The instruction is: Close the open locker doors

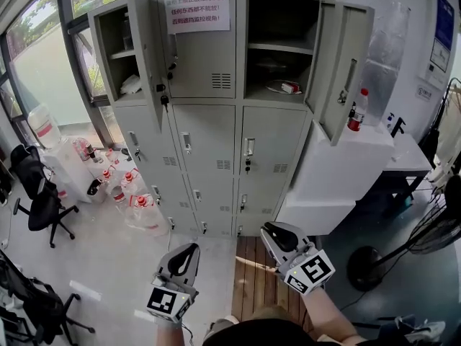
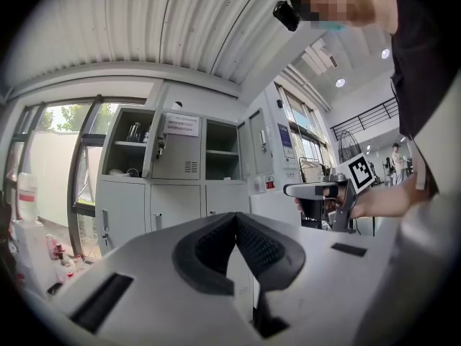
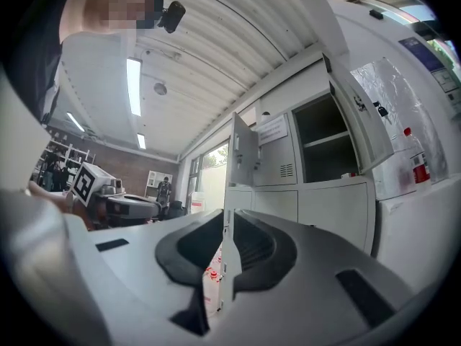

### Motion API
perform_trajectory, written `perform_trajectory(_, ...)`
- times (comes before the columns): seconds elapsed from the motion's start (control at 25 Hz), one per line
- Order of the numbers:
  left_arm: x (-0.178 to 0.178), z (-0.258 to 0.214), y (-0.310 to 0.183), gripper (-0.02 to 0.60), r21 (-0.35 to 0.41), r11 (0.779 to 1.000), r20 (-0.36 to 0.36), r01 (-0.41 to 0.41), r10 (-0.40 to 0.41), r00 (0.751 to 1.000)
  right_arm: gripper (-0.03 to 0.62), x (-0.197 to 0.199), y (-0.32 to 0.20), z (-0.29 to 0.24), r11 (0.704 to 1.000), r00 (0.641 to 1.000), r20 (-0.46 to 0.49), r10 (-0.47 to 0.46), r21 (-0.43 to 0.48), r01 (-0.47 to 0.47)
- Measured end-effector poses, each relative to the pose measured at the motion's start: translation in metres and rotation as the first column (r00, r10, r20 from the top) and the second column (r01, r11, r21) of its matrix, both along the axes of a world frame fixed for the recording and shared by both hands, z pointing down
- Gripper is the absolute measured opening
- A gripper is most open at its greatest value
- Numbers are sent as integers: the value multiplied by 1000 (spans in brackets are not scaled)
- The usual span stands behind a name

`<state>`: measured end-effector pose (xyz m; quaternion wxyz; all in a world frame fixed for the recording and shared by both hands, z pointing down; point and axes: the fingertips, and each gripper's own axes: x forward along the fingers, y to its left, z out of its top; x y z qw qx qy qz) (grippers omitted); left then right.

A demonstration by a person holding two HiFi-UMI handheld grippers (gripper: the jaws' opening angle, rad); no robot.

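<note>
A grey locker cabinet (image 1: 216,143) stands ahead of me. Its top left door (image 1: 149,45) hangs open, showing a shelf with small items (image 1: 130,85). The top right door (image 1: 348,60) is swung out to the right, and a white dish (image 1: 282,86) lies in that compartment. The top middle door carries a paper notice (image 1: 197,11) and is closed. My left gripper (image 1: 189,249) and right gripper (image 1: 268,229) are held low, well short of the lockers, both shut and empty. The left gripper view shows the shut left gripper (image 2: 235,216), and the right gripper view the shut right gripper (image 3: 226,213).
Large water bottles (image 1: 133,189) crowd the floor left of the cabinet, beside a black office chair (image 1: 39,200). A white chest (image 1: 338,171) with a red-capped bottle (image 1: 356,110) stands against the cabinet's right side. A floor fan (image 1: 439,229) is at far right. Wooden slats (image 1: 252,272) lie underfoot.
</note>
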<state>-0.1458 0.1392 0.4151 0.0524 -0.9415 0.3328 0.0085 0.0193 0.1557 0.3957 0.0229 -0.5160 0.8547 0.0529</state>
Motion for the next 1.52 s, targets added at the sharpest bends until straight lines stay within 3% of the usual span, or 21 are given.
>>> perform_trajectory(0.36, -10, 15, -28, 9, -37, 999, 10, 23, -23, 1000, 55, -6, -38, 9, 1000, 1000, -22, 11, -8, -11)
perform_trajectory(0.8, -5, 7, -117, 9, -35, 984, 31, 175, -174, 984, 55, 7, -145, 7, 997, 997, -18, -80, 1, 80)
perform_trajectory(1.08, 2, 4, -174, 11, -51, 945, 38, 324, -322, 946, 55, 4, -210, 5, 977, 976, -28, -215, -2, 215)
perform_trajectory(1.52, 13, 1, -221, 11, -27, 876, -6, 482, -482, 876, 55, 1, -272, 1, 924, 923, -17, -383, 4, 384)
